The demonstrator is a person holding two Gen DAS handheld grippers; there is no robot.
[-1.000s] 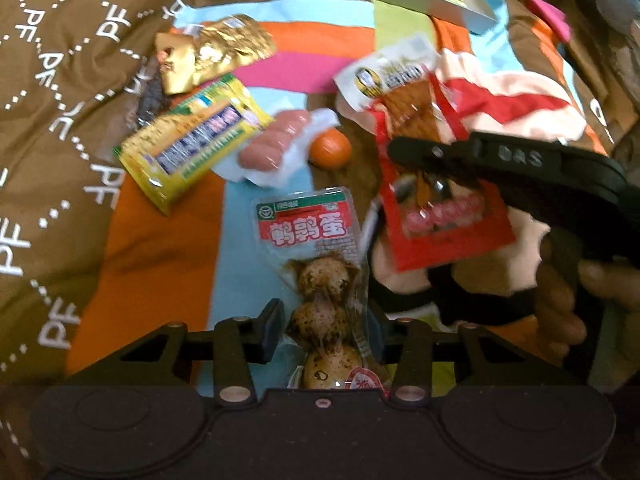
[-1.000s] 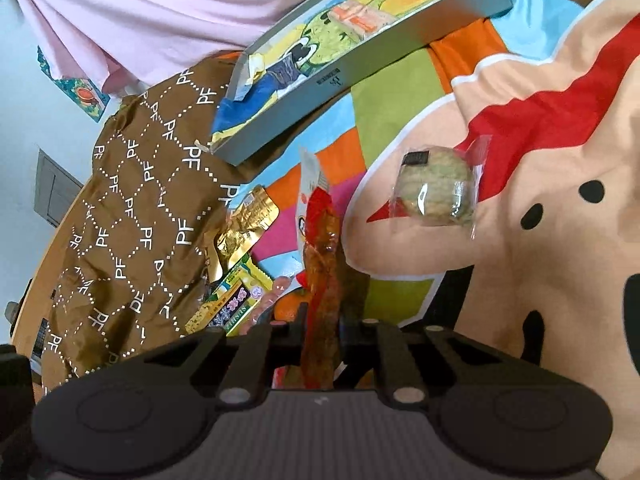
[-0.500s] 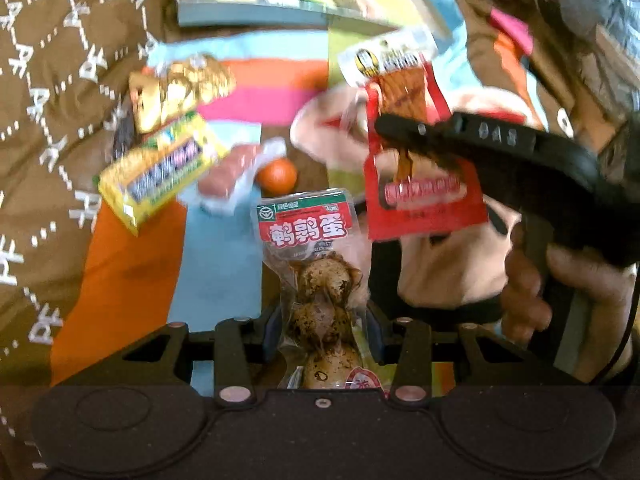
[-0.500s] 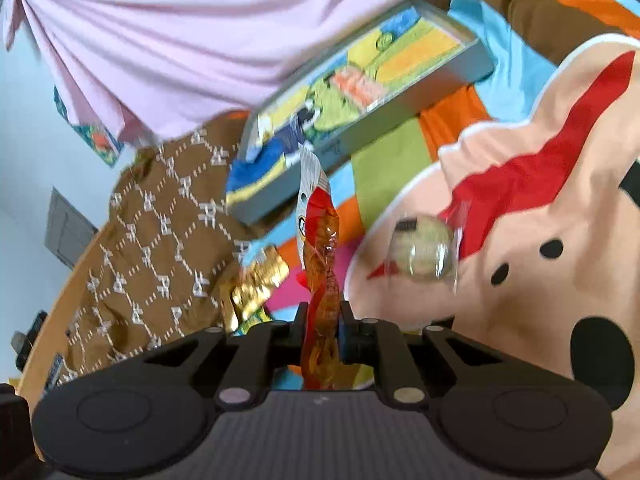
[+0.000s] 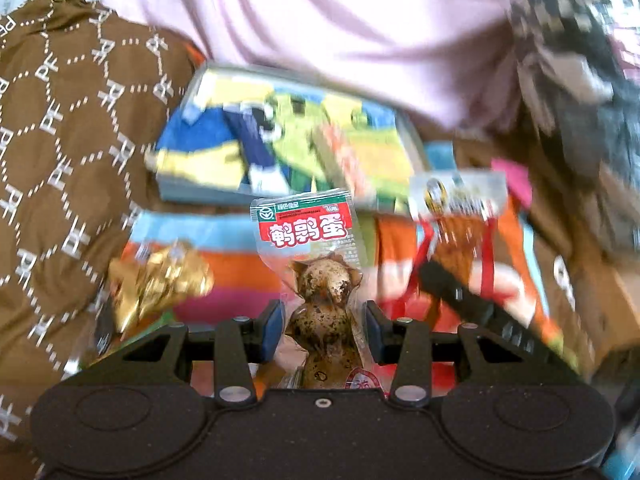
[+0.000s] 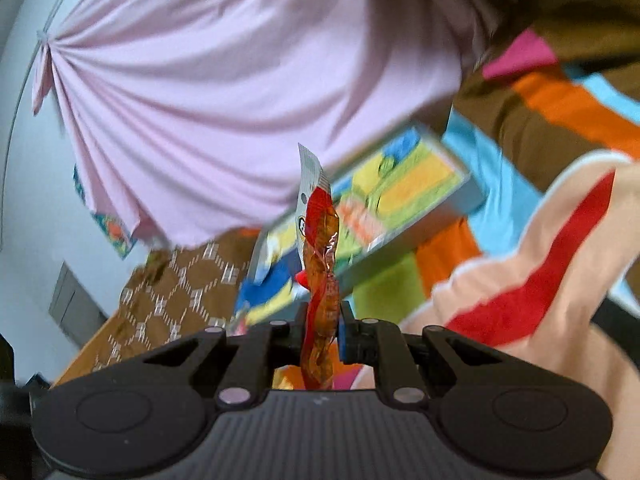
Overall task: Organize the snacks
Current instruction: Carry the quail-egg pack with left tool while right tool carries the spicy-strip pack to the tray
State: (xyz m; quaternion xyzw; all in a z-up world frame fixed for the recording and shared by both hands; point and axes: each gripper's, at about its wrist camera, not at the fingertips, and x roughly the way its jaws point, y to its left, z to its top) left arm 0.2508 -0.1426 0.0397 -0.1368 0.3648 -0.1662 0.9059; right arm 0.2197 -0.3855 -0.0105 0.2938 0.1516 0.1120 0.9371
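Left gripper (image 5: 323,330) clamped the quail egg pack (image 5: 316,280); right gripper (image 6: 321,327) pinched the red snack packet (image 6: 319,264) edge-on. Since a second earlier both had lifted off the striped blanket (image 6: 532,216) and tilted up. Ahead, the cartoon-printed box (image 5: 288,148) now filled the view, likely the drop-off. The gold packet (image 5: 160,280) lay left, unsorted.

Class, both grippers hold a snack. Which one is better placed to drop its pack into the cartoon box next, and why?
Probably the right. Its hand-held gripper holds the red pack with the box close ahead. The left hand-held gripper, holding the egg pack, sits farther back over the blanket.
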